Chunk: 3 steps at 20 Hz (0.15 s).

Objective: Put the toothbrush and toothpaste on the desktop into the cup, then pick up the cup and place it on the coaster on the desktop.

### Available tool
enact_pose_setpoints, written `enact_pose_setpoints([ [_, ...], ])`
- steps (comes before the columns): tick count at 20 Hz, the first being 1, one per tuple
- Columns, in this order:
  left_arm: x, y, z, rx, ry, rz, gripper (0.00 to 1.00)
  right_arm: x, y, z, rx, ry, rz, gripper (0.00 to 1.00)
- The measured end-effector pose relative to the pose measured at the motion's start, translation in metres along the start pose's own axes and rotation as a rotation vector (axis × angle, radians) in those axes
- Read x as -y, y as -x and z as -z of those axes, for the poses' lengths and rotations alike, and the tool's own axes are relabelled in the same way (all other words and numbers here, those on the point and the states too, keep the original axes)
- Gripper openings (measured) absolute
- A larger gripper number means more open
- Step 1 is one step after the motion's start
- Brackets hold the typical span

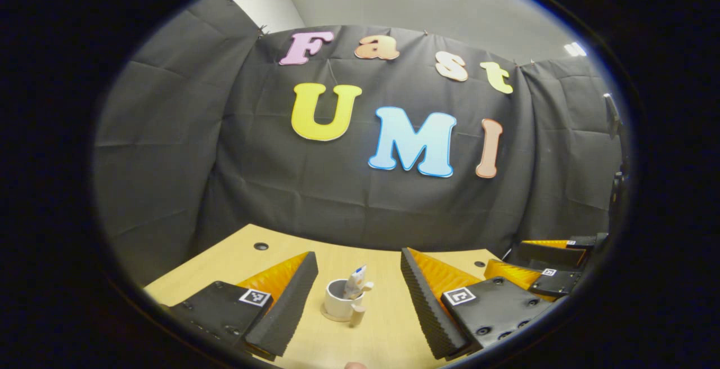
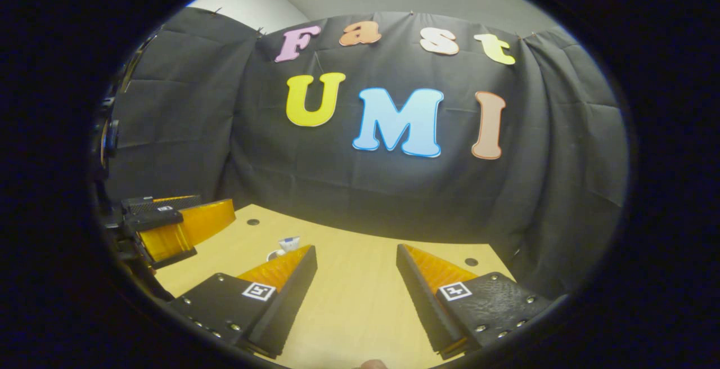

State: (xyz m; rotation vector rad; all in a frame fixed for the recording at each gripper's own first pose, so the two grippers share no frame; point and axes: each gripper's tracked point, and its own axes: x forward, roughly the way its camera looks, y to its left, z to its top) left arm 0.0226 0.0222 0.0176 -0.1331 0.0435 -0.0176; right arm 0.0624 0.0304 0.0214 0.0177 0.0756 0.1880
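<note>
Left gripper view logged the cup point(image 1: 339, 300) standing upright on the wooden desktop point(image 1: 382, 335), apparently seated on a pale round coaster point(image 1: 335, 317) whose rim peeked out under it. The toothpaste point(image 1: 355, 280) stood tilted inside the cup, with what looked like the toothbrush point(image 1: 365, 287) head just beside it; too small to be sure. The left gripper point(image 1: 355, 293) hung back from the cup, jaws spread wide, 1 finger to each side of the cup, neither touching it. The right gripper point(image 2: 355, 282) was also spread wide and held nothing; the cup's contents peeked past its left finger.

Judgement: the task looked essentially finished. To close well, both grippers should be drawn straight back from the cup, jaws kept wide, so neither finger clipped it.
</note>
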Motion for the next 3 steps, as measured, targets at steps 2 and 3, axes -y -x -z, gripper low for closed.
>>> enact_pose_setpoints([
  [2,-0.0035,0.005,-0.001,0.003,-0.002,-0.015,0.95,-0.0031,0.0027,-0.0035,0.014,-0.006,-0.014,0.94],
  [3,-0.0036,0.0067,-0.0022,0.006,0.001,-0.019,0.95,-0.0038,0.0033,-0.0043,0.018,-0.005,-0.02,0.9],
])
